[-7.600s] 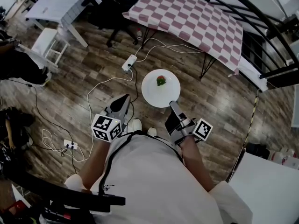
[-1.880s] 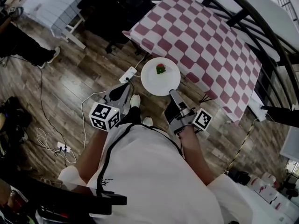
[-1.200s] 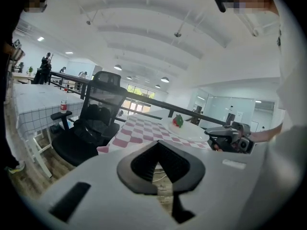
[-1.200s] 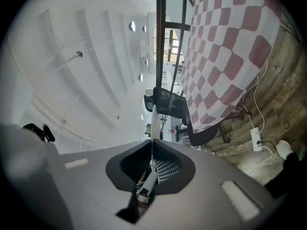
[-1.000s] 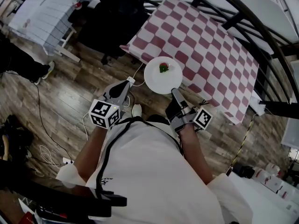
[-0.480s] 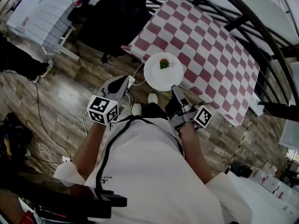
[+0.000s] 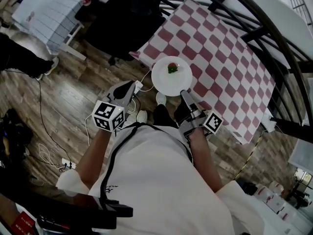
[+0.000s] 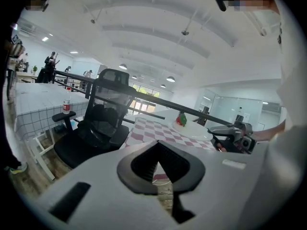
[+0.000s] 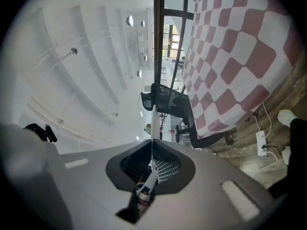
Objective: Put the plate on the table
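Right gripper (image 7: 184, 95) clamped on near rim of plate (image 7: 168, 80); plate juts straight ahead, over near corner of checked table (image 7: 230, 53).

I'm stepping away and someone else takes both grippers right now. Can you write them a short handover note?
Right gripper: shut on the rim of the white plate, held in the air.
Left gripper: jaws look together, nothing in them.
The plate carries a small red-and-green food item. In the head view it shows at the near edge of the checked-cloth table.
Done: plate picked up and carried to the table.
Left: move it over the cloth, set it down, open the right gripper.
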Demonstrator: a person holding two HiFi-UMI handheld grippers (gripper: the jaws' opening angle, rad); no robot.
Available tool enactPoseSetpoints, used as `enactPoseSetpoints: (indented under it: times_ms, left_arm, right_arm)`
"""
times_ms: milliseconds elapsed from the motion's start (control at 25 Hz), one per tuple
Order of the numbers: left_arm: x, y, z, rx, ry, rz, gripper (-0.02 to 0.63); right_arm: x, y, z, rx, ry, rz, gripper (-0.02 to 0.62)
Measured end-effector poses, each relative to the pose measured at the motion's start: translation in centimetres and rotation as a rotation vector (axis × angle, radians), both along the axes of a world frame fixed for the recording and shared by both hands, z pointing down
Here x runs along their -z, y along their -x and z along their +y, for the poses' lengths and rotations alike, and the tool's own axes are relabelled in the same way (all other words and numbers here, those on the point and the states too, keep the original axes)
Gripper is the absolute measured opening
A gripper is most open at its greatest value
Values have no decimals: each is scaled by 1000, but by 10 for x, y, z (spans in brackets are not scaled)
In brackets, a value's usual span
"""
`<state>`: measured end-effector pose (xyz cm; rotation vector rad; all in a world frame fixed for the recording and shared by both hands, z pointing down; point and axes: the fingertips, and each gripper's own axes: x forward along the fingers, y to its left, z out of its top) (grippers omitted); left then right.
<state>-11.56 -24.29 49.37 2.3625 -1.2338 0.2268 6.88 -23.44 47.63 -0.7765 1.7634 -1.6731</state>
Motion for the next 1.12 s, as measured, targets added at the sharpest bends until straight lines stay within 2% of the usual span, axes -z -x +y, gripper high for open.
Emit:
enactPoseSetpoints:
  times_ms: [520,1120]
  left_arm:
    - [-13,-33,-68,89,17,-13,8]
    - [-44,-42,-113,189,74,-55,8]
  right_arm:
    - [-39,-18,-81,161,27,28,18]
    - [-97,-13,-159,306,45,35,18]
